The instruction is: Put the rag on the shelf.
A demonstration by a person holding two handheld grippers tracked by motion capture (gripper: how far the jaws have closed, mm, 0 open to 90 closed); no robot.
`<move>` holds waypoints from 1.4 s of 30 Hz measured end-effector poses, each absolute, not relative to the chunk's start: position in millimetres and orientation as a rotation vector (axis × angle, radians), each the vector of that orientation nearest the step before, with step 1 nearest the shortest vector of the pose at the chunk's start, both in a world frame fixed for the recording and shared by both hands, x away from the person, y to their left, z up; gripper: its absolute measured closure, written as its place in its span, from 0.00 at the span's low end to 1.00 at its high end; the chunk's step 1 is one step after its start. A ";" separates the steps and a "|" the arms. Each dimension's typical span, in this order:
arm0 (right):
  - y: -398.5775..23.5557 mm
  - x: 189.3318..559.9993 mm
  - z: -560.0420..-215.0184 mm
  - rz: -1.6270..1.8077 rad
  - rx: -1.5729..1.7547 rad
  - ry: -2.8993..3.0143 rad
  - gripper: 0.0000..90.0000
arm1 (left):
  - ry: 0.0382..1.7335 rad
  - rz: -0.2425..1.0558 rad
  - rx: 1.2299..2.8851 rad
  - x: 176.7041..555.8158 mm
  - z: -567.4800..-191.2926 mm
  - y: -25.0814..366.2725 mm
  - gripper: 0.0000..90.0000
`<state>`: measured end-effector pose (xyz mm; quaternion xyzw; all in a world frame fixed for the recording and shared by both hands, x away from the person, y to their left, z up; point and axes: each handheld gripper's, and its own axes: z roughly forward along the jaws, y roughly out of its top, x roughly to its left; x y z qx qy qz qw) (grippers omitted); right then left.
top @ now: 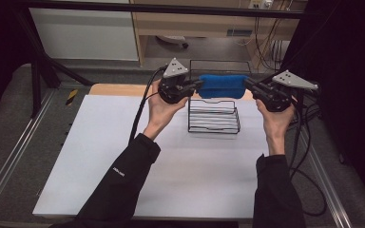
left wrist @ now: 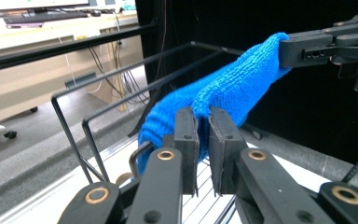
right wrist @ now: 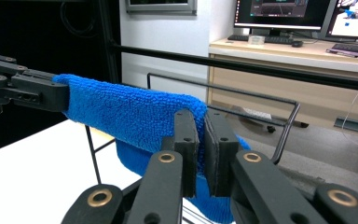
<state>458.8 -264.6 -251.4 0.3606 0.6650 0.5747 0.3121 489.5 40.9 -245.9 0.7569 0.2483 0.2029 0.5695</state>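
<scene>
A blue terry towel hangs folded and stretched level between my two grippers, above a black wire rack on the white table. My left gripper pinches the towel's left end. In the left gripper view my jaws are nearly together, with towel pressed between them. My right gripper is shut on the opposite end. In the right gripper view the towel runs from my own jaws across to the left gripper. The towel's lower fold sags toward the rack's top bar.
The rack stands at the table's far middle, close to a wooden strip. A black frame bar crosses overhead behind it. Cables trail from both grippers. Metal rails line the table's sides, with a desk and monitors beyond.
</scene>
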 end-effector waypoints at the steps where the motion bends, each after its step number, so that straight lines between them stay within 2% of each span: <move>1: -264.6 459.0 -252.6 1.520 0.952 1.759 0.94 | 0.583 0.472 1.785 489.4 -246.4 41.2 0.91; 5: -265.2 459.7 -256.3 1.517 0.948 1.771 0.94 | 0.593 0.446 1.786 488.0 -245.5 43.5 0.86; 10: -266.1 459.9 -259.0 1.512 0.939 1.781 0.94 | 0.608 0.430 1.746 485.8 -232.1 50.1 0.75; 14: -265.9 459.5 -260.7 1.508 0.933 1.789 0.94 | 0.628 0.419 1.696 486.6 -221.4 54.9 0.73; 17: -265.8 459.3 -262.0 1.497 0.920 1.800 0.94 | 0.641 0.404 1.689 488.7 -217.6 54.4 0.79; 28: -267.2 458.1 -265.3 1.486 0.896 1.822 0.89 | 0.656 0.339 1.867 497.1 -240.9 40.0 0.99; 36: -264.4 452.3 -257.3 1.508 0.896 1.821 0.66 | 0.639 0.387 1.924 496.0 -249.7 33.0 1.00; 40: -261.4 449.4 -249.4 1.545 0.881 1.819 0.65 | 0.649 0.391 1.937 497.9 -256.4 32.2 1.00; 42: -259.5 449.2 -247.8 1.563 0.882 1.825 0.70 | 0.652 0.394 1.940 498.6 -258.8 32.6 1.00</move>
